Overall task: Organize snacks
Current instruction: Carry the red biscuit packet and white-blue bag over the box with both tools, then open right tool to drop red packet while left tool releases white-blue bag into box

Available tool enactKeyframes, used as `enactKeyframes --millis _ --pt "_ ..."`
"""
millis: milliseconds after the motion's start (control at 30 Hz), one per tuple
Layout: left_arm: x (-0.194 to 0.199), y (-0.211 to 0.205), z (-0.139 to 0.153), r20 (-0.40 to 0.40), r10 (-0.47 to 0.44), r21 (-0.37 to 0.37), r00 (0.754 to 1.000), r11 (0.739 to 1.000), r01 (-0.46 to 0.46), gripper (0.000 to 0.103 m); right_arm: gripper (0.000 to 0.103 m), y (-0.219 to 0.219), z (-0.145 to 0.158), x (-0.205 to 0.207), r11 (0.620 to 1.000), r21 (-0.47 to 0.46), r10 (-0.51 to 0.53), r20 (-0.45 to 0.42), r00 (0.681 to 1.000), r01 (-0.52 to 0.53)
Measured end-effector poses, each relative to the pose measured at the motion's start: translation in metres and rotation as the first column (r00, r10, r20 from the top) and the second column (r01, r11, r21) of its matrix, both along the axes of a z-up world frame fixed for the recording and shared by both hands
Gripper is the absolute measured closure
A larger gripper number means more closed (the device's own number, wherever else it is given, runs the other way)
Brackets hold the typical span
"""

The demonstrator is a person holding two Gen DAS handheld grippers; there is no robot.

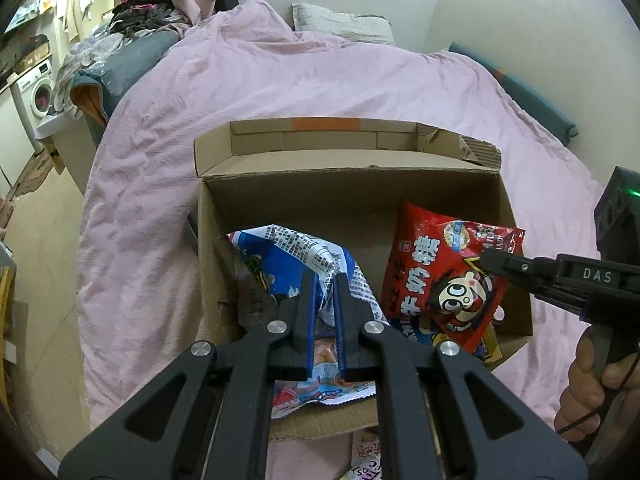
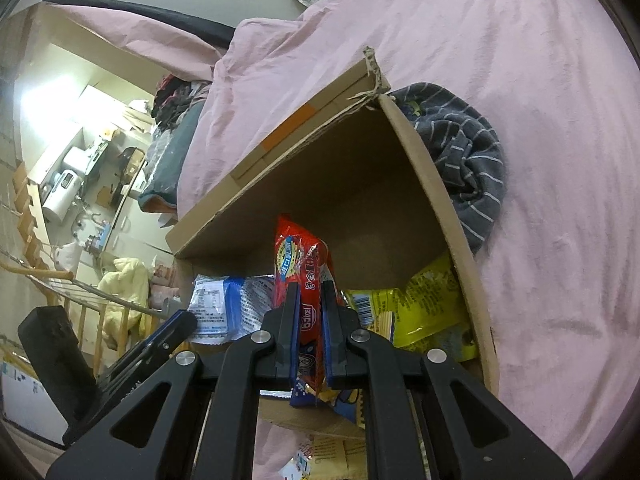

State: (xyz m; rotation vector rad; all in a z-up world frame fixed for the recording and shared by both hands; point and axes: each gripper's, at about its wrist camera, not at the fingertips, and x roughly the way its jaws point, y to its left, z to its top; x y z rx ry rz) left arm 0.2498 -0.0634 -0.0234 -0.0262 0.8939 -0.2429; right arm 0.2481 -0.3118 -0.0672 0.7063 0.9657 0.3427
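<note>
Gripping: left jaws clamp blue snack bag (image 1: 280,264), right jaws clamp red snack bag (image 2: 306,280), over cardboard box (image 1: 352,188)

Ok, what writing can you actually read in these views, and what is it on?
"DAS": right gripper, on its body.
"奶糖": red bag, large print.
"TOSY": pink packet, partly cut off, uncertain.
Blue and white bag: dense print, too small.
Yellow bag: barcode only, digits blurred.

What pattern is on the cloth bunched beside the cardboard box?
Dark grey with thin pale stripes; the cloth shows best in the right wrist view, against the box wall.
</note>
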Motion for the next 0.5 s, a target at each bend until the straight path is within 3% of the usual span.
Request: enactKeyframes --millis 267,367,500 --pt "-0.002 -0.003 -0.001 -0.017 -0.008 0.003 1.0 1.0 0.008 0.094 0.089 -0.001 0.004 0.0 1.0 -0.024 -0.002 0.015 1.0 0.002" --pt "-0.005 -0.003 0.002 0.005 -0.01 0.007 1.0 1.0 0.01 0.079 0.089 0.003 0.009 0.001 0.998 -0.066 0.003 0.026 1.0 -0.001" --pt "-0.008 -0.005 0.006 0.037 -0.004 0.034 0.999 0.999 0.002 0.07 0.089 0.009 0.019 -0.002 0.989 -0.148 0.013 0.064 0.998 -0.003"
